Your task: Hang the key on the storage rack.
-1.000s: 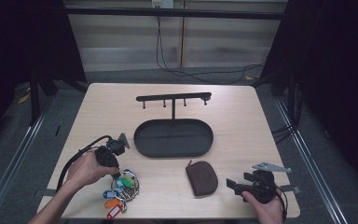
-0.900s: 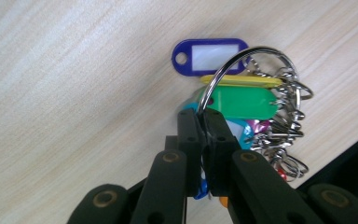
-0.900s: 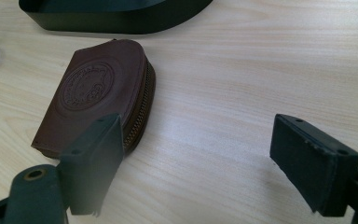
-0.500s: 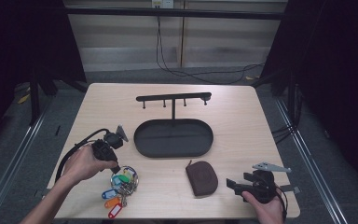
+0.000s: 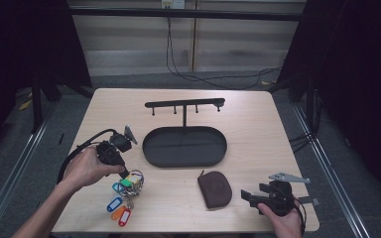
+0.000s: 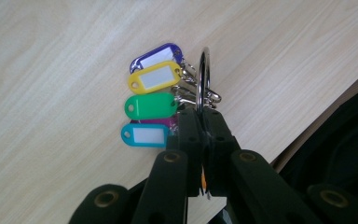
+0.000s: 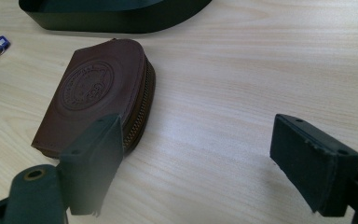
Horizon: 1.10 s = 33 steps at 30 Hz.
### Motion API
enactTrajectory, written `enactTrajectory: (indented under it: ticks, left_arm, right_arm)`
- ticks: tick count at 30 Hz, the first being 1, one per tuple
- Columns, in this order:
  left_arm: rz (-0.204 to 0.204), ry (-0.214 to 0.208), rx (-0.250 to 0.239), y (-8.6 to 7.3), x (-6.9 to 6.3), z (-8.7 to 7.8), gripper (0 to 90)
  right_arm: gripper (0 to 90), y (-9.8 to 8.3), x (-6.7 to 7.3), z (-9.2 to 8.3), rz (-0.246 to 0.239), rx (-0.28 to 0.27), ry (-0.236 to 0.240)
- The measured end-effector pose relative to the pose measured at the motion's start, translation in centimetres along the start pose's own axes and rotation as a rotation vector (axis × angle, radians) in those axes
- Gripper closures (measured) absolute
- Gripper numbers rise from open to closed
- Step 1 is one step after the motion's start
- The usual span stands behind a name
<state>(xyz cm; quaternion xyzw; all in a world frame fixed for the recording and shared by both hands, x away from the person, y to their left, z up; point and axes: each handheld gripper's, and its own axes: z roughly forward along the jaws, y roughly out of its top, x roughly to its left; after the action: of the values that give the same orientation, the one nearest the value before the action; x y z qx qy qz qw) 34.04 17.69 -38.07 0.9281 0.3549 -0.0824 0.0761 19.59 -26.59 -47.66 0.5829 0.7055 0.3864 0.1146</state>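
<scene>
- Steel ring (image 6: 204, 77) of the keys (image 5: 125, 196) sits pinched between the jaws of your left gripper (image 6: 200, 122), which are closed tight on it; the coloured tags (image 6: 152, 106) hang off to one side.
- The keys lie at the near left of the worktop (image 5: 258, 129), under your left hand (image 5: 85, 167), with part of the bunch apparently resting on the wood.
- The step in hand looks like the lift: you have the ring and are bringing the bunch up, likely bound for the rack (image 5: 184, 104) of hooks behind the tray (image 5: 184, 147).
- Next, raise until the tags swing free, carry over the tray, and turn the ring so it faces a hook.
- Your right gripper (image 7: 200, 158) is wide open and holds nothing, parked at the near right beside the brown pouch (image 7: 95, 95).
- Against a second ago, your left hand and gripper have risen and shifted a little, and the ring now stands up off the worktop; your right hand, pouch and tray have not moved.
</scene>
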Motion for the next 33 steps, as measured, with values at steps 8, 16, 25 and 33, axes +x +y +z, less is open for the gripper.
enactTrajectory:
  ticks: [8,16,25,33]
  left_arm:
    - [0.044,0.007,-0.012,-0.2,-0.6,-1.9,88.0]
    - [0.059,0.014,-0.027,0.0,-1.0,-3.6,88.0]
    - [0.057,0.033,-0.046,0.1,-1.2,-5.8,88.1]
    - [0.068,0.032,-0.052,0.5,-1.2,-7.1,88.0]
  right_arm:
    - [17.0,0.0,0.0,0.0,-0.001,0.001,0.001]
    - [16.9,0.0,0.0,0.0,-0.001,0.0,0.003]
    - [16.9,0.0,0.0,-0.1,-0.001,-0.009,0.001]
    - [16.8,0.0,0.0,0.0,0.0,-0.003,0.005]
